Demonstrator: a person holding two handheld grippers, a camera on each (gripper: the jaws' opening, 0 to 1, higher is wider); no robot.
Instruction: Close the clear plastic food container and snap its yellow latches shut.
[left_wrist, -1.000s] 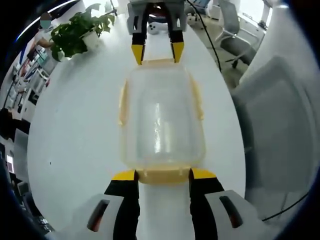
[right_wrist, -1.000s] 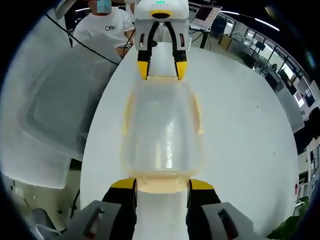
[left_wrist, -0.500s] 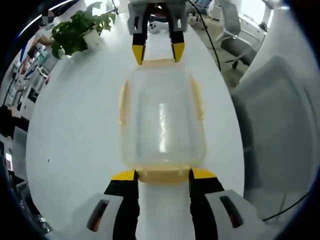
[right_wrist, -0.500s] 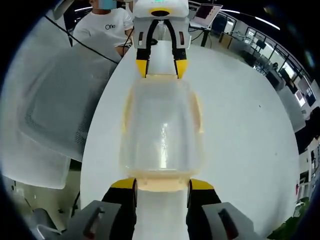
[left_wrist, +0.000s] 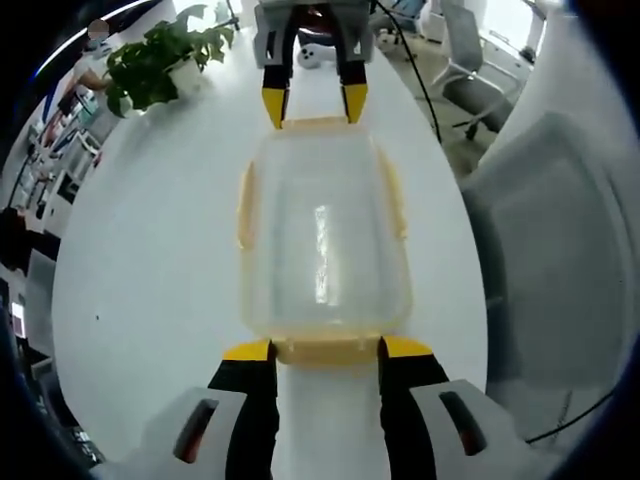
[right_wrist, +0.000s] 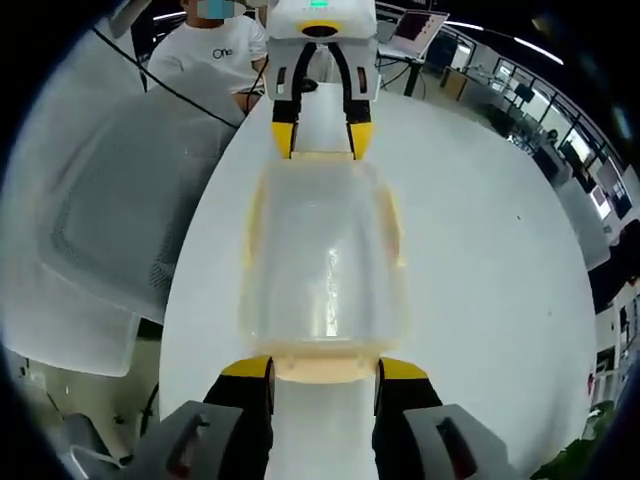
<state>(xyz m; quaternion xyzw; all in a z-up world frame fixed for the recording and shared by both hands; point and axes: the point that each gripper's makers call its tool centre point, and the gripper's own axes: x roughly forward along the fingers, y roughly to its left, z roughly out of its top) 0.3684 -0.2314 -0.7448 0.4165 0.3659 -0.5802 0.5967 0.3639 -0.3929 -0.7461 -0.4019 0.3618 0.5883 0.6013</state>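
Yellow-tipped jaws of my left gripper (left_wrist: 325, 349) stand parted on either side of the near end latch (left_wrist: 325, 351) of the container (left_wrist: 322, 235), tips level with its corners. I cannot tell whether they press on it; nothing is clamped between them. My right gripper (right_wrist: 324, 369) stands the same way at the opposite end latch (right_wrist: 324, 368), jaws apart and holding nothing. In each view the other gripper faces me from the far end.

The container lies between the two grippers on the white table (left_wrist: 150, 250), lid already seated. The long-side latches (left_wrist: 244, 208) look folded down, though I cannot confirm they are locked.

I judge the step in hand to be securing the two end latches. The next move calls for pushing each latch downward against the container wall until it snaps, with both ends held square so the container does not slide.
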